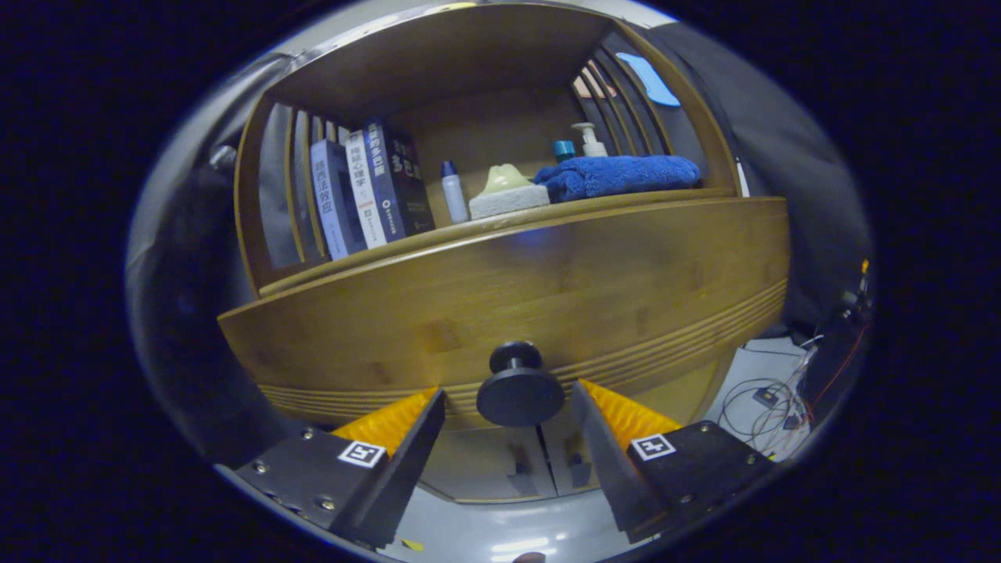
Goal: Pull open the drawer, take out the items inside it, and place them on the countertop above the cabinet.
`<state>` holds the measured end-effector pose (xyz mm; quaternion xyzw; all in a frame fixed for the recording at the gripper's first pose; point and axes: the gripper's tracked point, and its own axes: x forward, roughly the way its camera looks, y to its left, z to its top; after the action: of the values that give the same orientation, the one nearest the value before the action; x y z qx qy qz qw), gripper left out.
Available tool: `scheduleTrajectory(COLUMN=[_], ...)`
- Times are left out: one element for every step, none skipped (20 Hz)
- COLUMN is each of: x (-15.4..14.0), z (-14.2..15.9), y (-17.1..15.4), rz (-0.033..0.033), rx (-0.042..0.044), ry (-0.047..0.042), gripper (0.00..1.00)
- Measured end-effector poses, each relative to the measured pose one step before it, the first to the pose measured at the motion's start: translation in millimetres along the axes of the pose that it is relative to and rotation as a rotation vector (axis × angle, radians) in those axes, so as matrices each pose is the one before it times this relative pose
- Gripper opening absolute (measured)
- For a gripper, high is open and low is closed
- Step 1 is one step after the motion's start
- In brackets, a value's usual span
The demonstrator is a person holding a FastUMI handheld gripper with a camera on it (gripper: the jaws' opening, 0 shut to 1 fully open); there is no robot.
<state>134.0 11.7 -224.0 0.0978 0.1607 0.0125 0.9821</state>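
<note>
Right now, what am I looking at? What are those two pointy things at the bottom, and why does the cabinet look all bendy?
The camera rides on a grabbing tool that a person holds, so you see what the tool sees. Its lens is very wide, which bends straight wood into curves. The two pointy things are the gripper, and its jaws stand open. Between them is the round black knob of a wooden drawer, which looks closed. The jaws are on either side of the knob but not squeezing it. Nothing is held. Above the drawer is a shelf with books, a small white bottle, a pale sponge, a folded blue towel and a pump bottle. Cables lie on the floor beyond the cabinet.
</note>
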Motion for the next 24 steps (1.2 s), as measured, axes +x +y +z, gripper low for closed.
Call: scheduleTrajectory(x=[3.50,4.24,2.35,4.10,2.48,3.53,2.97,2.58,2.62,2.48,4.41,3.01,1.30,0.65,-0.16,-0.09,0.51,-2.11,-1.17,-3.76,-0.15,-1.74,-3.62,-3.99], z=[0.22,-1.04,3.23,-1.24,2.42,0.45,0.77,1.33,0.40,1.02,0.76,1.38,0.08,0.60,-0.06,4.47,1.11,5.98,3.37,3.03,1.91,0.06,1.90,4.48], y=[0.93,1.53,1.07,-0.46,0.11,1.00,0.10,-0.30,-0.61,0.58,0.91,-0.05,-0.18,0.36,-0.19,1.81,-0.10,-0.58,5.26,5.82,-1.27,0.13,1.62,1.26], rz=[0.00761,0.00740,-0.00124,-0.00133,-0.00157,-0.00045,-0.00080,-0.00120,-0.00074,0.00063,0.00032,-0.00025,-0.00092,-0.00348,-0.00685,-0.00810,-0.01767,-0.01668,-0.00457,0.01584,-0.01135,0.00098,0.00796,0.00625], rx=[0.02089,0.01864,-0.00224,-0.01956,-0.00735,-0.00077,-0.00570,-0.01087,-0.00791,-0.00082,-0.00181,-0.00518,-0.00639,-0.00932,-0.00925,-0.02544,-0.06013,-0.06670,-0.05248,-0.02676,-0.00220,0.01847,0.03614,0.04019], ry=[0.00186,0.00839,-0.01392,0.00829,-0.00590,0.00201,-0.00214,-0.00054,-0.00001,0.00045,0.00133,0.00160,0.00274,0.00457,0.00185,-0.02155,-0.00292,-0.02066,-0.01559,-0.00734,0.00022,0.01287,0.01030,0.00131], gripper=[0.99,0.99,0.99,0.99,0.99,0.99,0.99,0.99,0.98,0.98,0.98,0.98,0.99,0.99,0.99,0.99,0.99,0.99,0.99,0.99,1.00,1.00,1.00,1.00])
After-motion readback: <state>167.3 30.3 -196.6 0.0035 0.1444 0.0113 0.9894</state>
